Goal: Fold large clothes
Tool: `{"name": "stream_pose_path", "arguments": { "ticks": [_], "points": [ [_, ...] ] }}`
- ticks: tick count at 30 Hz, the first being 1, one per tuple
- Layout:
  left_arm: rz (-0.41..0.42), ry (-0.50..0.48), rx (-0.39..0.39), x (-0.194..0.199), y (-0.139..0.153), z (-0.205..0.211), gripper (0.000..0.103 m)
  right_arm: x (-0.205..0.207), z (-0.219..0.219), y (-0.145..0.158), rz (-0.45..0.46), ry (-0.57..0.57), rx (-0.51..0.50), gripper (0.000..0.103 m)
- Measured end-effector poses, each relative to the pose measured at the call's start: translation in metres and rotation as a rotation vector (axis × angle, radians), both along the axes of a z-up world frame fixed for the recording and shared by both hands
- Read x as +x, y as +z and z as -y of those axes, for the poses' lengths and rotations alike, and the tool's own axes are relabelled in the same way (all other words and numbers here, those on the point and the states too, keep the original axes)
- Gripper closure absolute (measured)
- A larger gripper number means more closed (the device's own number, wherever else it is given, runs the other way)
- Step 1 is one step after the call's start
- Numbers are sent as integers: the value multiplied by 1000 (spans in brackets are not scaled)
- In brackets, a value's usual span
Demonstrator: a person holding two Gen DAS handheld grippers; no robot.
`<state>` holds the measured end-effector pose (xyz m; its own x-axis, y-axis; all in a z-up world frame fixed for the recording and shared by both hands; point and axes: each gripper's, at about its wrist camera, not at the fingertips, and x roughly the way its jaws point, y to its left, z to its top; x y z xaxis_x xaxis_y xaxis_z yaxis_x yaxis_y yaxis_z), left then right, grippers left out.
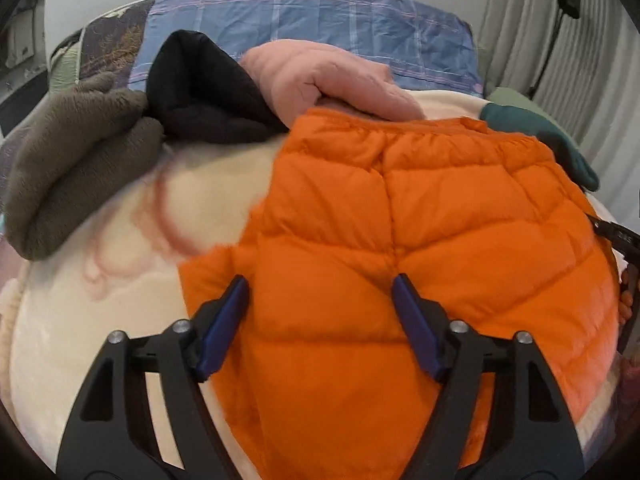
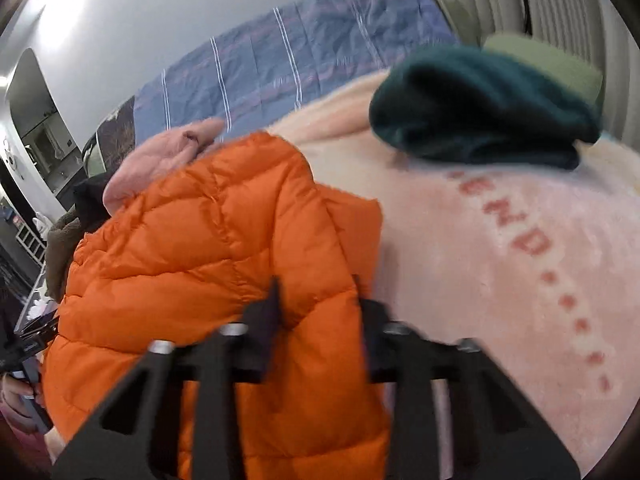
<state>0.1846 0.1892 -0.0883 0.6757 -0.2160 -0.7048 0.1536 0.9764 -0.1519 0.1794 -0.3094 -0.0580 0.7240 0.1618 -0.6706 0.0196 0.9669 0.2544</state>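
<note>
An orange quilted puffer jacket (image 1: 400,220) lies on a cream blanket (image 1: 120,240) on the bed. My left gripper (image 1: 320,292) is open, its blue-padded fingers spread wide just above the jacket's near part. In the right wrist view the jacket (image 2: 200,240) fills the left half, with its edge bunched between my right gripper's (image 2: 316,292) fingers. The right gripper's fingers stand fairly close with orange fabric between them; motion blur hides whether they pinch it. The right gripper's tip also shows at the right edge of the left wrist view (image 1: 616,236).
Folded clothes lie at the back: a brown fleece (image 1: 68,168), a black garment (image 1: 200,92), a pink one (image 1: 320,76) and a dark green one (image 2: 480,112). A blue checked sheet (image 1: 320,20) lies behind them. The pink blanket (image 2: 520,260) has red lettering.
</note>
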Motion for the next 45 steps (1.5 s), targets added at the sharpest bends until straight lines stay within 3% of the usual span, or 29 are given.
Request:
{"name": "stream_pose_path", "arguments": {
  "ticks": [3,6,8,10,12,14,16,18,21,23,25,27,30,33,36,40,45],
  "points": [
    [-8,-65,-111,-13,5,-5,85,-28,-13,20,93,2,-55,98],
    [25,-77,-122,-36,19,0,91,-52,-21,37,155,15,-82,98],
    [29,-74,-109,-48,24,0,91,-63,-20,40,139,17,-91,98],
    [30,-77,-69,-59,21,-2,91,-66,-14,34,91,21,-102,96],
    [28,-88,-16,-65,13,2,82,-63,-12,17,20,17,-128,88],
    [42,-85,5,-68,12,3,76,-57,-13,8,-31,5,-139,73],
    [67,-57,7,-69,21,2,71,-57,-13,15,-14,-27,-125,66],
    [124,-45,-15,-74,40,2,64,-64,-16,39,78,-39,-108,62],
    [225,-52,-14,-81,71,13,59,-68,-40,70,191,2,-159,59],
    [274,-104,-26,-79,87,31,56,-54,-60,78,191,67,-189,55],
    [267,-126,-6,-66,91,53,56,-38,-84,74,150,134,-210,53],
    [245,-135,22,-49,85,72,56,-8,-99,58,86,166,-198,53],
    [208,-79,131,-10,61,93,52,28,-103,34,35,121,-223,52],
    [133,17,216,34,21,92,48,63,-91,3,3,82,-215,43],
    [107,56,99,52,5,71,48,81,-76,-14,-8,76,-79,42],
    [99,57,71,47,-4,64,48,77,-88,-20,20,98,-106,40],
    [81,63,38,44,-13,58,48,85,-87,-27,10,129,-57,39]
  ]
}}
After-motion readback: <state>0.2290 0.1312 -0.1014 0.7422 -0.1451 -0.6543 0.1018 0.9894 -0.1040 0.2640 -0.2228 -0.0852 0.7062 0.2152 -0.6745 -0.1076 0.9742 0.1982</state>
